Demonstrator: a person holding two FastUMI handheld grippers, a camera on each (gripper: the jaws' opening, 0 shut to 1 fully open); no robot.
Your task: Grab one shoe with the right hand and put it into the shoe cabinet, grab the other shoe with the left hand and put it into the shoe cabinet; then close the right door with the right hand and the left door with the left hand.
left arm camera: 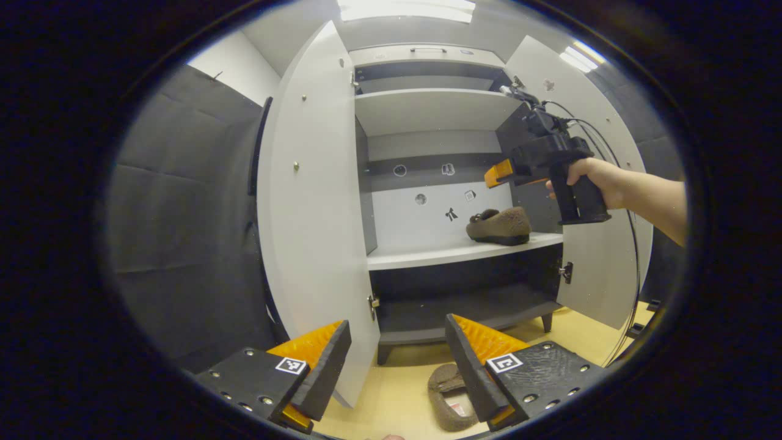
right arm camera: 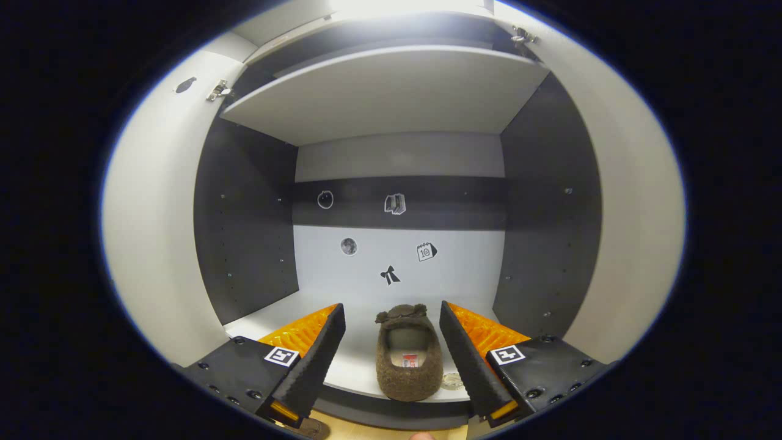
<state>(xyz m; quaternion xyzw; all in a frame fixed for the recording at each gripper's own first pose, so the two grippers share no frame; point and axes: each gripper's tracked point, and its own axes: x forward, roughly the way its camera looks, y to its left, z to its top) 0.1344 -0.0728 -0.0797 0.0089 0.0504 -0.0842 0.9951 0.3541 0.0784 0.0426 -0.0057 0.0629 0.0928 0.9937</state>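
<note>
Right gripper (right arm camera: 391, 348) open, fingers either side of brown fuzzy shoe (right arm camera: 408, 357) on the cabinet shelf (right arm camera: 360, 366), not touching. Its insole label is unreadable. Left gripper (left arm camera: 397, 366) open over second shoe (left arm camera: 449, 397) on the floor (left arm camera: 397, 397). Both doors open.

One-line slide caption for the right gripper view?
Right gripper open before the brown slipper resting on the cabinet shelf.

Small stickers (right arm camera: 390, 274) dot the back panel, ceiling lights (left arm camera: 406, 8) glare overhead, grey padded wall panels (left arm camera: 183, 201) stand left, and a yellow floor (left arm camera: 397, 391) lies below.
</note>
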